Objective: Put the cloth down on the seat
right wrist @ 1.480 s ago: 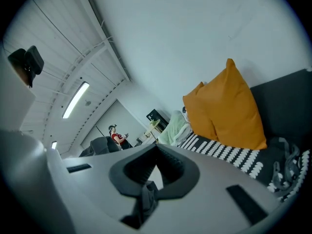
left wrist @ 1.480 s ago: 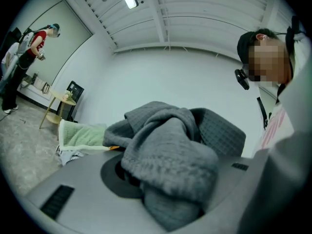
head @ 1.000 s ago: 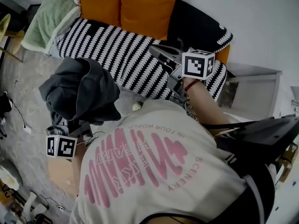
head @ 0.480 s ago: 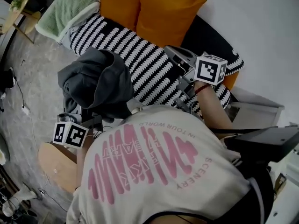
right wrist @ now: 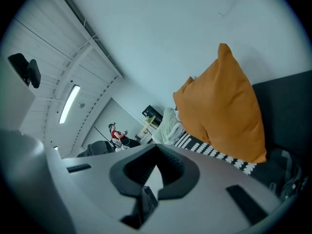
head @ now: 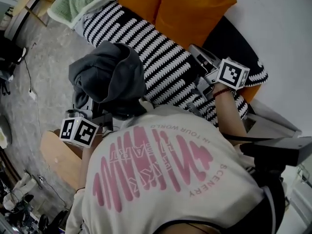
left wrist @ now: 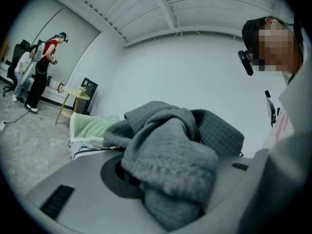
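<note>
Right gripper [right wrist: 156,147]: jaw tips meet, nothing between them. Beyond, orange cushion [right wrist: 224,106] upright against dark sofa back [right wrist: 287,106]; black-and-white striped cover [right wrist: 214,152] at its foot. Pale green blanket [right wrist: 170,123] farther along. Person in red top [right wrist: 116,133] far off, under ceiling light [right wrist: 69,104].

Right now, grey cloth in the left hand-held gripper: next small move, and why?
Probably carry the left hand-held gripper forward over the striped seat before opening: it clamps the bunched grey cloth, which hangs at the seat's front edge, partly over the floor.
</note>
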### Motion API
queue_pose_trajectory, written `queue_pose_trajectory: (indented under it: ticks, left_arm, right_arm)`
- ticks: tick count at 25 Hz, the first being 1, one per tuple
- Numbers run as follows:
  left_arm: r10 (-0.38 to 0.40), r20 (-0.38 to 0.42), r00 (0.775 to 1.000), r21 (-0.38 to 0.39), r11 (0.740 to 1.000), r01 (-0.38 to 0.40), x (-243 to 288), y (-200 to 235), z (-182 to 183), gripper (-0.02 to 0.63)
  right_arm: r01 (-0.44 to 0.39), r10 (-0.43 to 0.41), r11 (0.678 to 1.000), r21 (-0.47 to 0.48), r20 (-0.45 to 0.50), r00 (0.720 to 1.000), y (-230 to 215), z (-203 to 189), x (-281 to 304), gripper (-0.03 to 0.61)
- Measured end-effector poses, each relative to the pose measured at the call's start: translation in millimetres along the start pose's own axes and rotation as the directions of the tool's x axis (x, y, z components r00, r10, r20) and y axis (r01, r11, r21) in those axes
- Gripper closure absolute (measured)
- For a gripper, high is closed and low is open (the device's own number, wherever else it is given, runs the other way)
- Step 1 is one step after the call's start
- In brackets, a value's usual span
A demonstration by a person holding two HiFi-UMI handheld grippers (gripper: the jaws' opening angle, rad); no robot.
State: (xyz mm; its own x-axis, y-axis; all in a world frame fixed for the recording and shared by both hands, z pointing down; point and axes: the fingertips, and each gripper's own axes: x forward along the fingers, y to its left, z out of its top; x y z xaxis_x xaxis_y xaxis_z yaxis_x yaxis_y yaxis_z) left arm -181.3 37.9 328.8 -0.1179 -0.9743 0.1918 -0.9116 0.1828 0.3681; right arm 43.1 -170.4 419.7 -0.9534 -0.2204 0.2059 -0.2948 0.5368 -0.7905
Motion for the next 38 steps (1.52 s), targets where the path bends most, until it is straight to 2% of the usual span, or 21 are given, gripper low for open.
queue_pose_trajectory:
  ticks: [7, 11, 14, 18, 22, 25, 26, 28, 29, 31, 32, 33, 35, 36, 38]
  left_arm:
    - [0.003, -0.055, 0.998, 0.004, 1.0, -0.002, 17, 12, -3, 0.434]
    - [-0.061, -0.067, 0.996, -0.011, 0.998, 0.061, 49, 18, -3, 0.434]
    - [-0.108, -0.052, 0.993, -0.025, 0.994, 0.107, 80, 26, 8, 0.434]
    - [-0.172, -0.036, 0.984, -0.039, 0.985, 0.17, 130, 44, 26, 0.434]
    - [-0.136, -0.128, 0.982, -0.017, 0.991, 0.135, 180, 78, 7, 0.433]
    - [-0.116, -0.185, 0.976, -0.029, 0.993, 0.113, 224, 99, -5, 0.433]
    - [-0.126, -0.176, 0.976, -0.042, 0.992, 0.12, 240, 102, -2, 0.434]
    - [-0.178, -0.109, 0.978, -0.074, 0.983, 0.171, 271, 100, 16, 0.434]
    - [-0.216, -0.061, 0.975, -0.088, 0.974, 0.21, 286, 96, 26, 0.434]
    - [-0.283, 0.032, 0.959, -0.101, 0.953, 0.285, 303, 91, 40, 0.434]
    - [-0.301, 0.064, 0.952, -0.102, 0.947, 0.306, 304, 91, 42, 0.434]
    - [-0.304, 0.081, 0.949, -0.102, 0.945, 0.311, 302, 95, 41, 0.434]
    - [-0.269, 0.068, 0.961, -0.108, 0.955, 0.275, 301, 107, 27, 0.433]
    - [-0.238, 0.035, 0.971, -0.114, 0.964, 0.24, 305, 115, 13, 0.433]
    - [-0.176, -0.085, 0.981, -0.137, 0.977, 0.163, 317, 129, -34, 0.433]
  right_arm:
    - [0.064, -0.064, 0.998, 0.007, 0.031, 0.997, -10, 5, -13, 0.568]
    - [0.161, -0.162, 0.987, 0.017, 0.093, 0.982, -25, 15, -39, 0.568]
    - [0.288, -0.289, 0.957, 0.026, 0.137, 0.948, -37, 23, -62, 0.568]
    - [0.318, -0.326, 0.945, 0.074, 0.206, 0.923, -37, 30, -63, 0.568]
    - [0.436, -0.45, 0.893, 0.112, 0.227, 0.864, -46, 21, -73, 0.568]
    - [0.448, -0.469, 0.883, 0.139, 0.25, 0.847, -45, 19, -73, 0.568]
    - [0.457, -0.481, 0.877, 0.149, 0.254, 0.839, -46, 20, -73, 0.568]
    - [0.472, -0.498, 0.867, 0.159, 0.261, 0.827, -48, 22, -74, 0.568]
    - [0.499, -0.526, 0.851, 0.166, 0.257, 0.811, -50, 22, -79, 0.568]
    - [0.582, -0.612, 0.791, 0.19, 0.237, 0.754, -52, 8, -95, 0.568]
    - [0.597, -0.629, 0.777, 0.201, 0.24, 0.739, -46, -5, -102, 0.568]
    - [0.587, -0.622, 0.783, 0.205, 0.256, 0.74, -36, -19, -106, 0.568]
    - [0.554, -0.588, 0.809, 0.196, 0.296, 0.753, -9, -42, -111, 0.568]
    - [0.559, -0.591, 0.807, 0.194, 0.301, 0.748, 3, -49, -114, 0.568]
    - [0.591, -0.622, 0.783, 0.195, 0.289, 0.728, 23, -60, -118, 0.568]
